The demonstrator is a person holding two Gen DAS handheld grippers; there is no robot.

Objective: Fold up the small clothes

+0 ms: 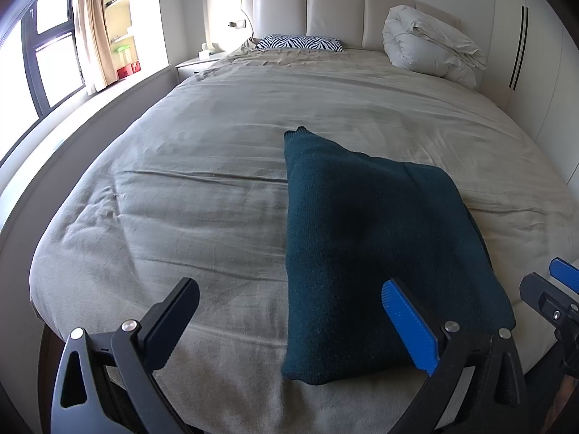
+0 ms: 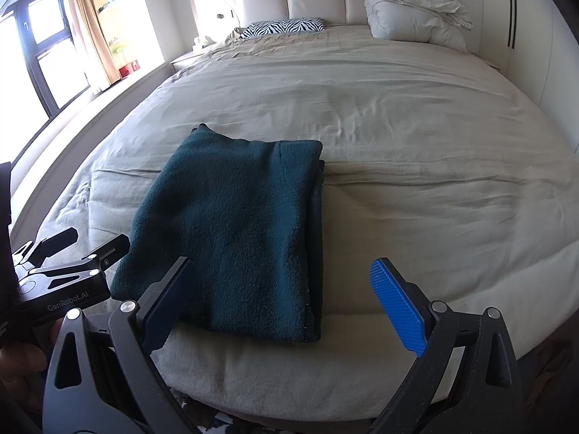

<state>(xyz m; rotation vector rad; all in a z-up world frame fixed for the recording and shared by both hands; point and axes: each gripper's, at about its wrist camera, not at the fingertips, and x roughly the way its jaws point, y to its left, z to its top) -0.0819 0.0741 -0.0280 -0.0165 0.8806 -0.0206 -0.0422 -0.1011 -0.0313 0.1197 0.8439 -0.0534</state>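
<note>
A dark teal knitted garment (image 1: 365,253) lies folded into a rough rectangle on the beige bed cover (image 1: 188,195) near the bed's foot. It also shows in the right wrist view (image 2: 235,235). My left gripper (image 1: 289,322) is open and empty, its jaws spread wide over the garment's near left edge. My right gripper (image 2: 286,300) is open and empty, just above the garment's near right corner. The right gripper shows at the right edge of the left wrist view (image 1: 553,289). The left gripper shows at the left of the right wrist view (image 2: 68,253).
A zebra-print pillow (image 1: 300,42) and a bundled white duvet (image 1: 430,43) lie at the headboard (image 1: 325,11). A window (image 1: 50,54) with a curtain and a nightstand (image 1: 199,61) are on the left. A white wardrobe wall (image 1: 535,54) runs along the right.
</note>
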